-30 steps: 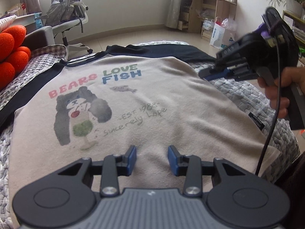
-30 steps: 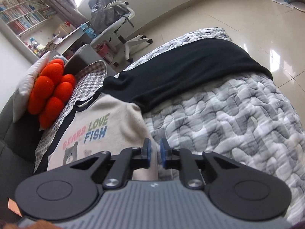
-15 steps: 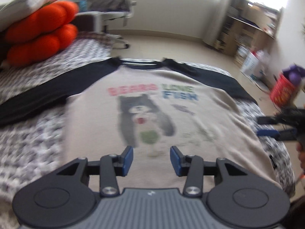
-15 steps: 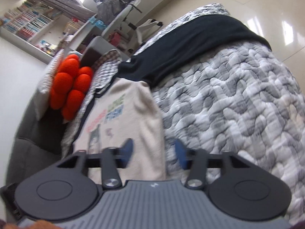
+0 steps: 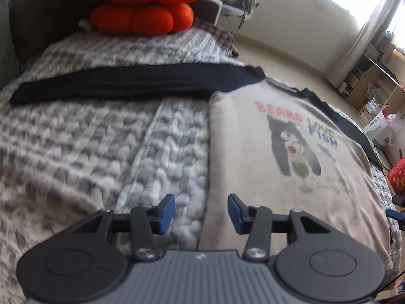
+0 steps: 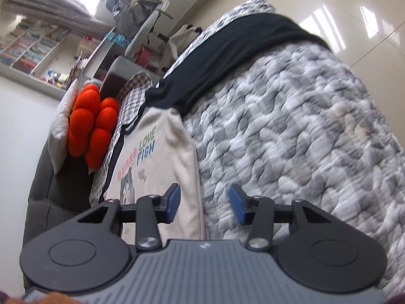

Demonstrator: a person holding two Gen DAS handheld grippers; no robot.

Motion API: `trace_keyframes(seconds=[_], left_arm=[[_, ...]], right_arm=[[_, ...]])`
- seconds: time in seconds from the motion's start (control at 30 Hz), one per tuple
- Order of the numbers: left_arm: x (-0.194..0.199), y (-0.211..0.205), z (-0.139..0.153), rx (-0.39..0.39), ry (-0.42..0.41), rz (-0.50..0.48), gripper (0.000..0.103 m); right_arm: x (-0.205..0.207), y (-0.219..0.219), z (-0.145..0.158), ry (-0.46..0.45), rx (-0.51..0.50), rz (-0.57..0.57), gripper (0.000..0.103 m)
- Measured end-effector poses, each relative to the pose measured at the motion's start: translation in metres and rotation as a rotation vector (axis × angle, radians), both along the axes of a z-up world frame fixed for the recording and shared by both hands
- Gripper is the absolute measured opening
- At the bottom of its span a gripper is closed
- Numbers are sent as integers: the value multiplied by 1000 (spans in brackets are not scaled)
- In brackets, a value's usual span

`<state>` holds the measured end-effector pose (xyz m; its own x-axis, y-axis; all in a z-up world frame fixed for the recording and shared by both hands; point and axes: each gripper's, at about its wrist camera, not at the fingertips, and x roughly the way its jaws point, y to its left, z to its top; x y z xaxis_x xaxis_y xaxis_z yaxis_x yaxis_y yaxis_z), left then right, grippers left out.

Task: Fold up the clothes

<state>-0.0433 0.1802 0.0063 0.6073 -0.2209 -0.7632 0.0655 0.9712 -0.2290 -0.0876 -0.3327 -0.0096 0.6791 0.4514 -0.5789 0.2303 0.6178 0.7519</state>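
A beige shirt (image 5: 265,164) with navy sleeves and a bear print lies flat, front up, on the grey quilted bed cover (image 5: 76,152). Its left sleeve (image 5: 114,86) stretches out sideways. My left gripper (image 5: 201,212) hovers open over the shirt's left side edge near the hem, nothing between its pads. In the right wrist view my right gripper (image 6: 205,204) hangs above the shirt's (image 6: 162,152) right side edge. Its jaws are closing, and the edge lies below the gap, untouched by the pads. The right sleeve (image 6: 227,58) runs toward the bed's far corner.
An orange bobbled cushion (image 5: 144,2) and a white pillow (image 6: 60,126) sit at the head end. Beyond the bed are an office chair (image 6: 141,20), bookshelves (image 6: 30,48), a white bag (image 5: 379,126) and a red basket (image 5: 398,177) on the tiled floor (image 6: 329,5).
My left gripper swung from over the shirt's middle to its left edge and rolled. My right gripper went from nearly shut to wide apart, then narrowed a little.
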Motion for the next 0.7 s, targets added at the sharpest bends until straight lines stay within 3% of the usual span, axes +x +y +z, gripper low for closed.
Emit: trace_keyframes(seconds=[0.1, 0.27, 0.47, 0.57, 0.6, 0.7], left_arm=[[-4, 4, -4, -39, 22, -35, 43], [-15, 9, -8, -130, 88, -148, 38], [-25, 17, -26, -192, 192, -278, 37], [-27, 20, -31, -221, 212, -297, 29], [-27, 21, -32, -227, 217, -303, 21], [-28, 18, -33, -218, 226, -331, 11]], right_arm=[[0, 8, 1, 1, -32, 49, 46], [-1, 17, 0, 20, -71, 126, 32], [-14, 14, -9, 81, 3, 192, 20], [-24, 16, -10, 108, 32, 216, 20], [-27, 20, -10, 117, 32, 233, 20], [-34, 37, -12, 156, -7, 301, 20]])
